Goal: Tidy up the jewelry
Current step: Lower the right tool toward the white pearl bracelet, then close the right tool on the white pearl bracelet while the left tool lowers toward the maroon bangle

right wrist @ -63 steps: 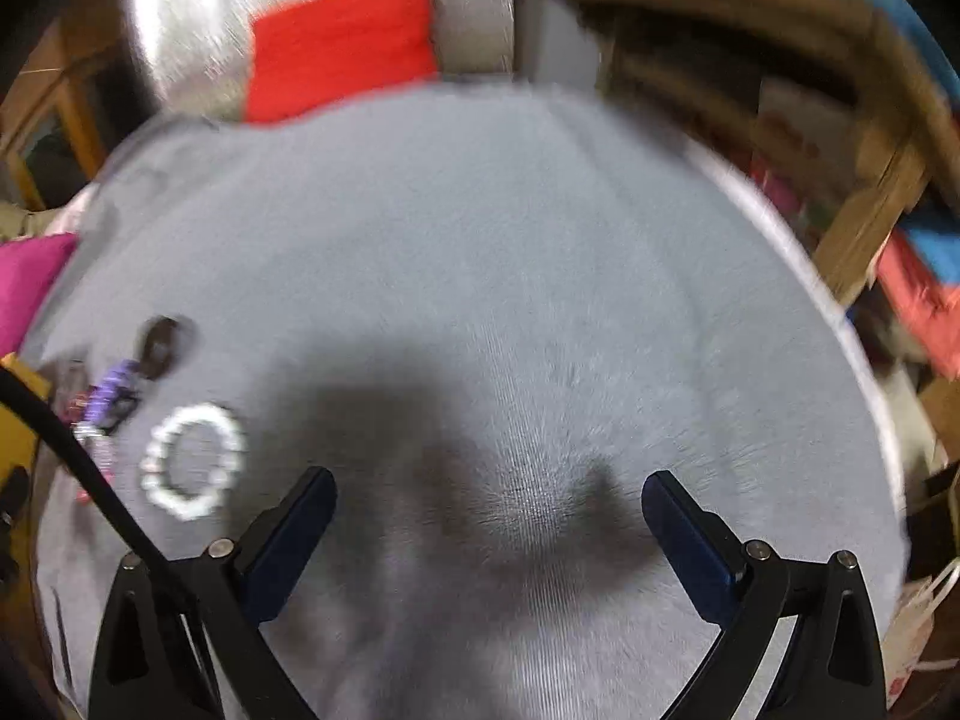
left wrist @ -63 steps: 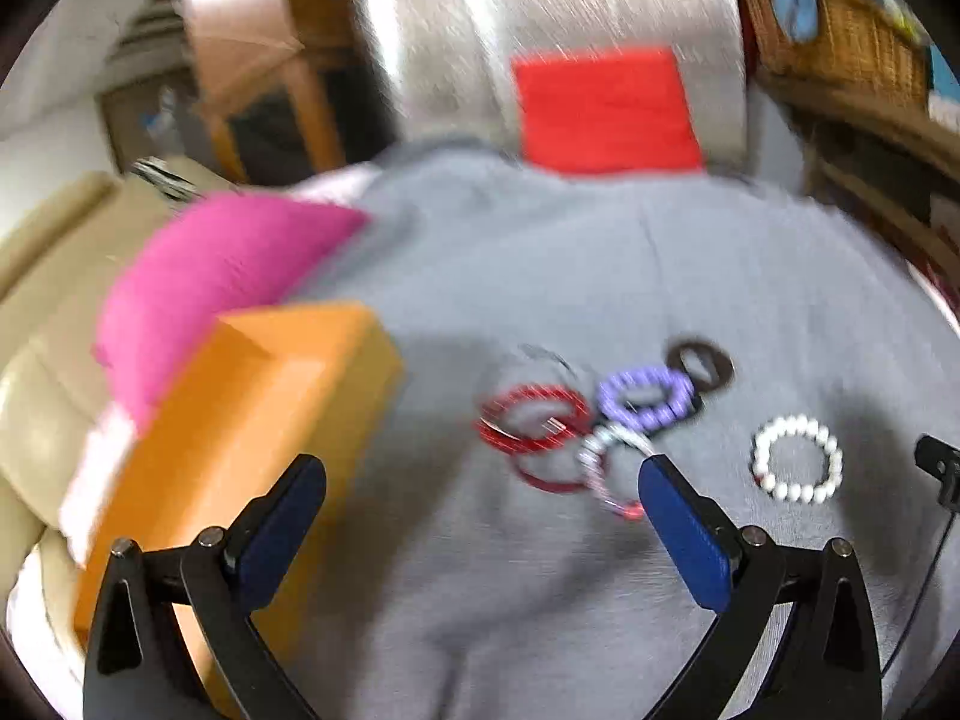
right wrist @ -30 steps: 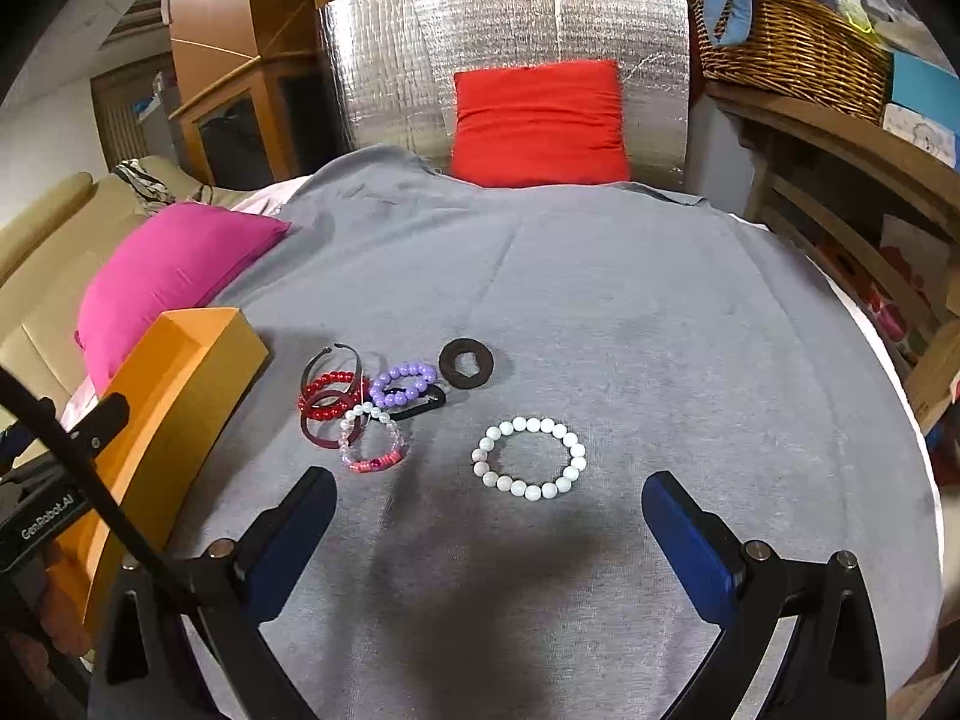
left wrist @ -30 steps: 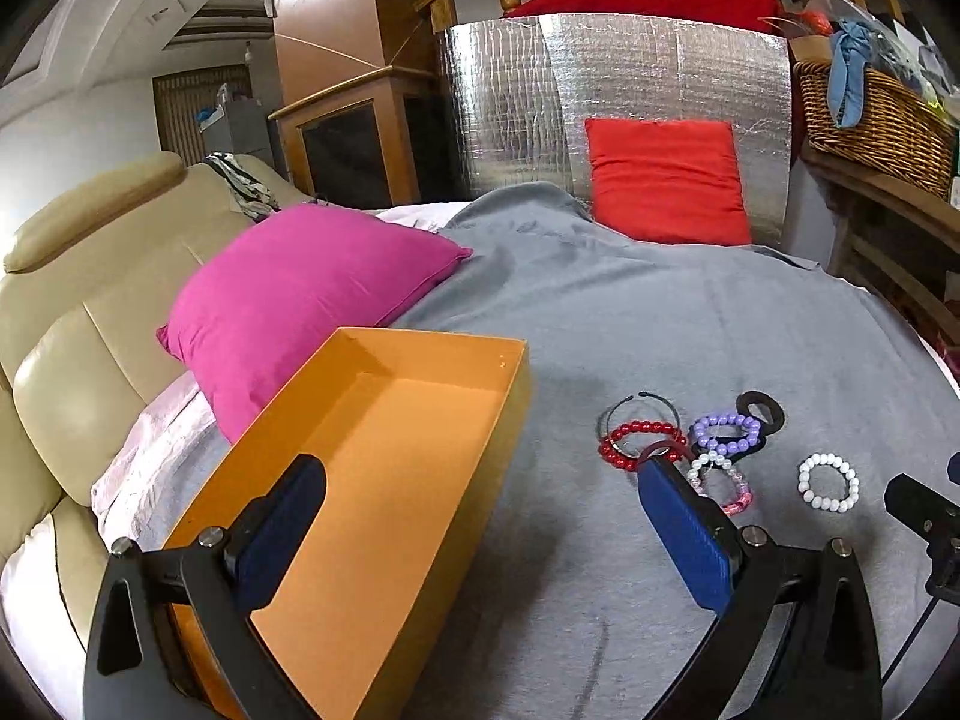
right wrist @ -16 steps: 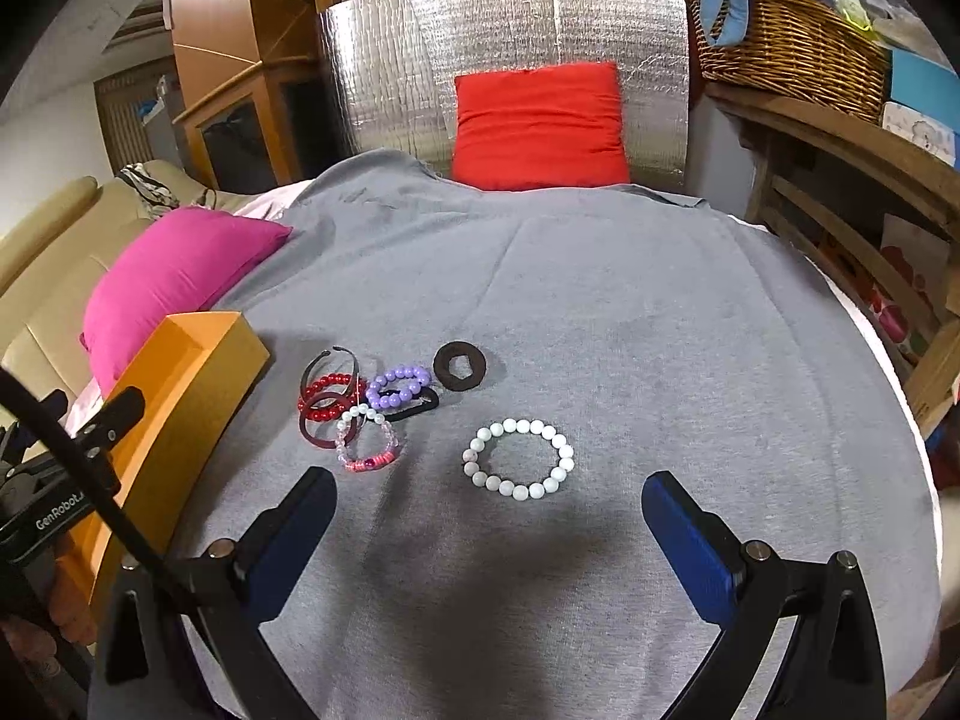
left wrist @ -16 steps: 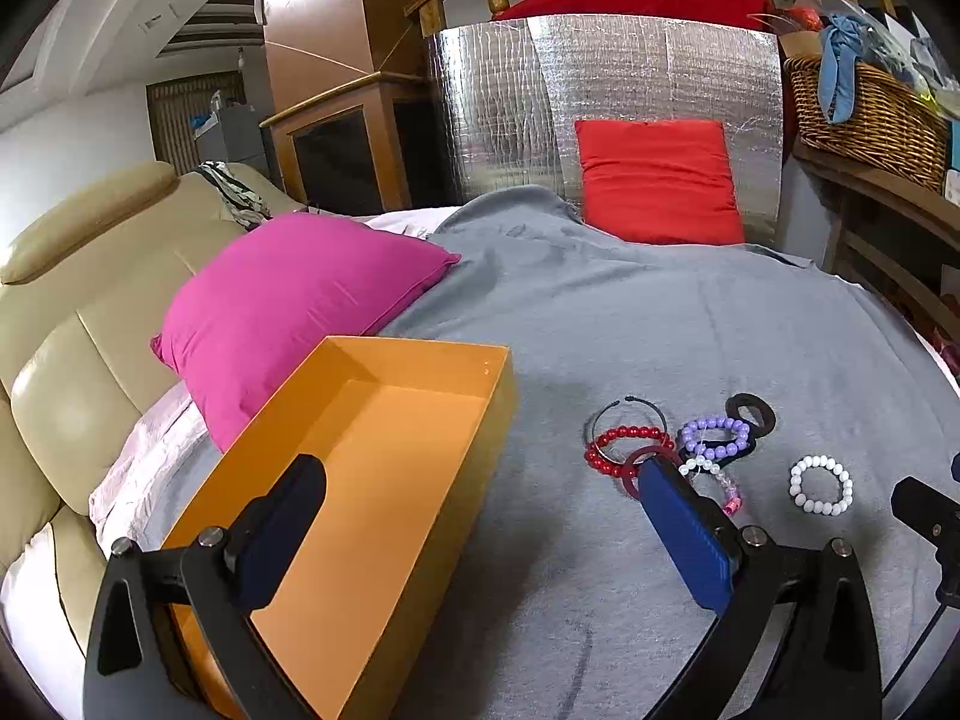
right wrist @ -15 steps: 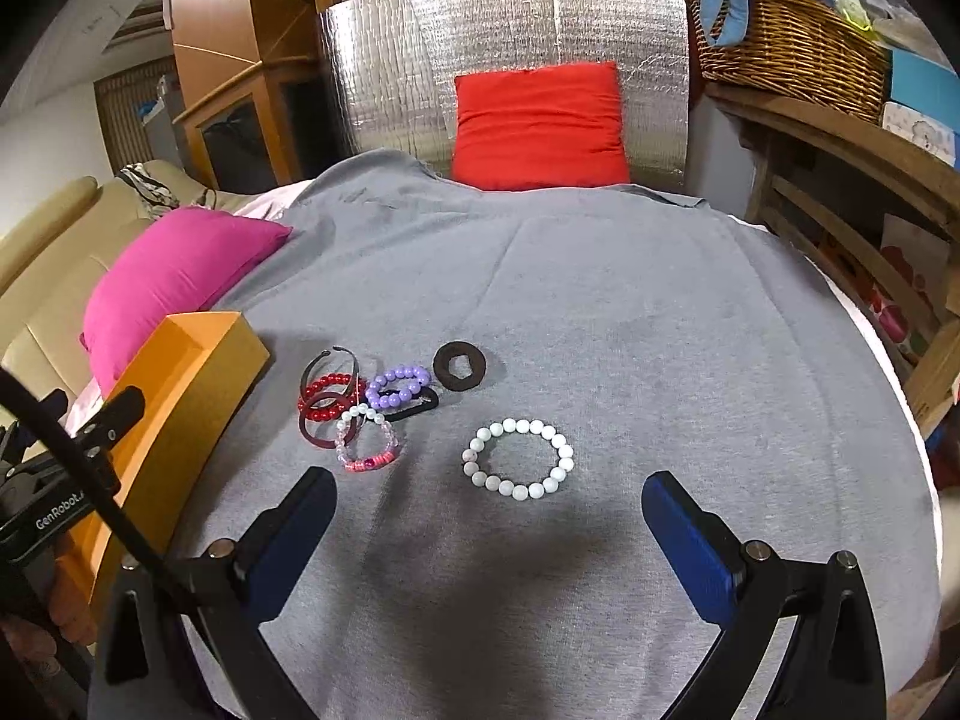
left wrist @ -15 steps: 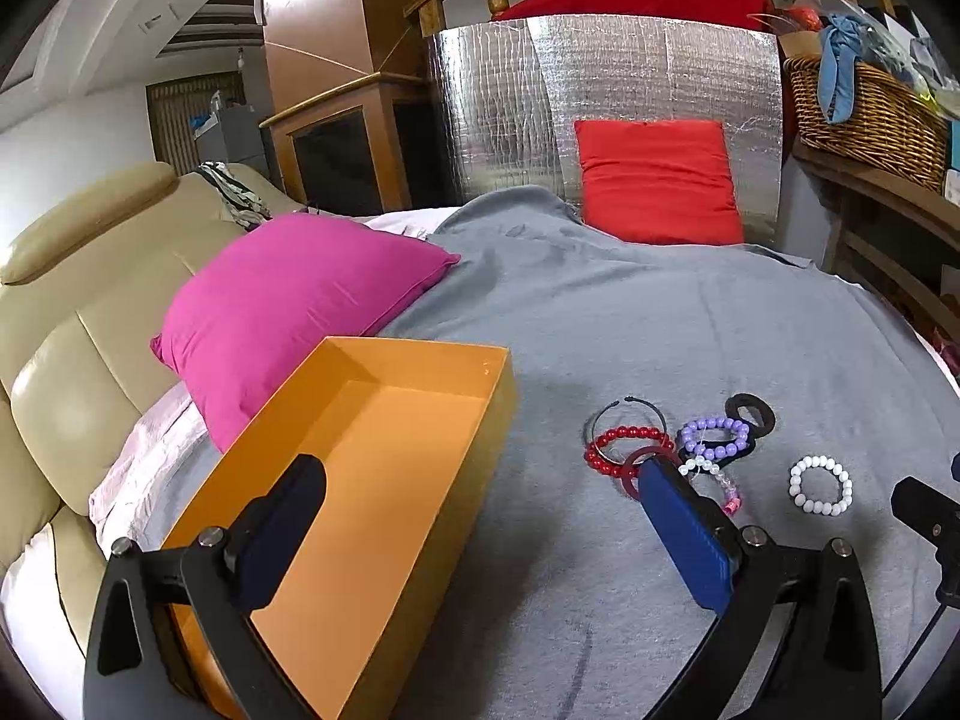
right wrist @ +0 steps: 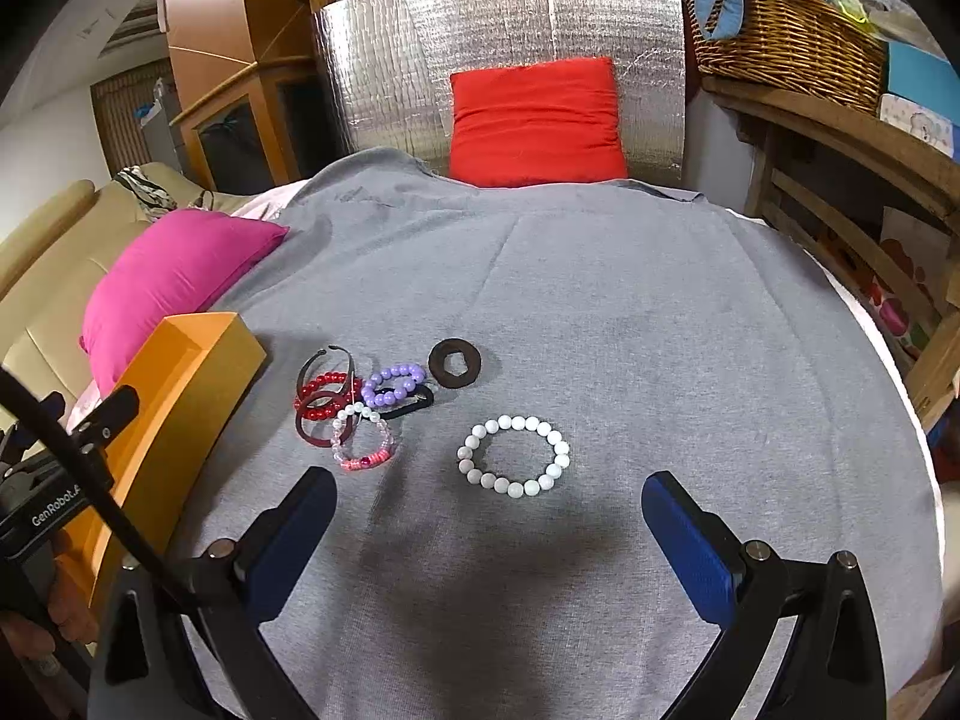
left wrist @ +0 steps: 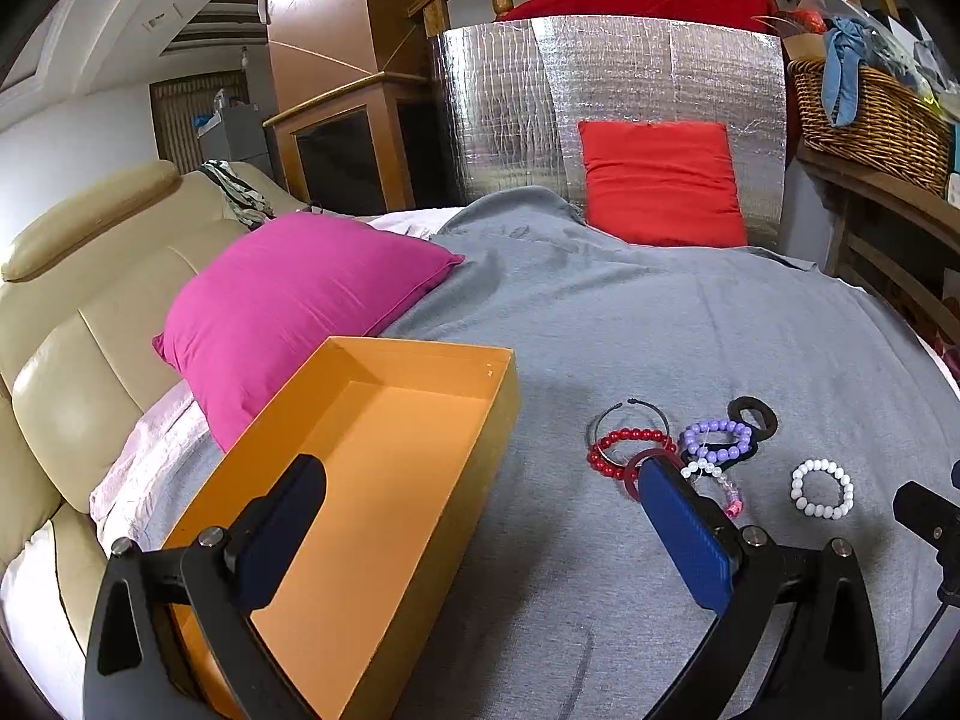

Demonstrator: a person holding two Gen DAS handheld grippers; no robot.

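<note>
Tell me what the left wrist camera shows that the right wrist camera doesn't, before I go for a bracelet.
Left wrist only: the orange box's bare inside, nothing in it, with the open left gripper over its near end.

Right wrist only: the white bead bracelet lying alone just ahead of the open right gripper, and the full overlap of the clustered bracelets, unblocked.

Both: the grey blanket, pink pillow, red pillow, black ring and wicker basket.
</note>
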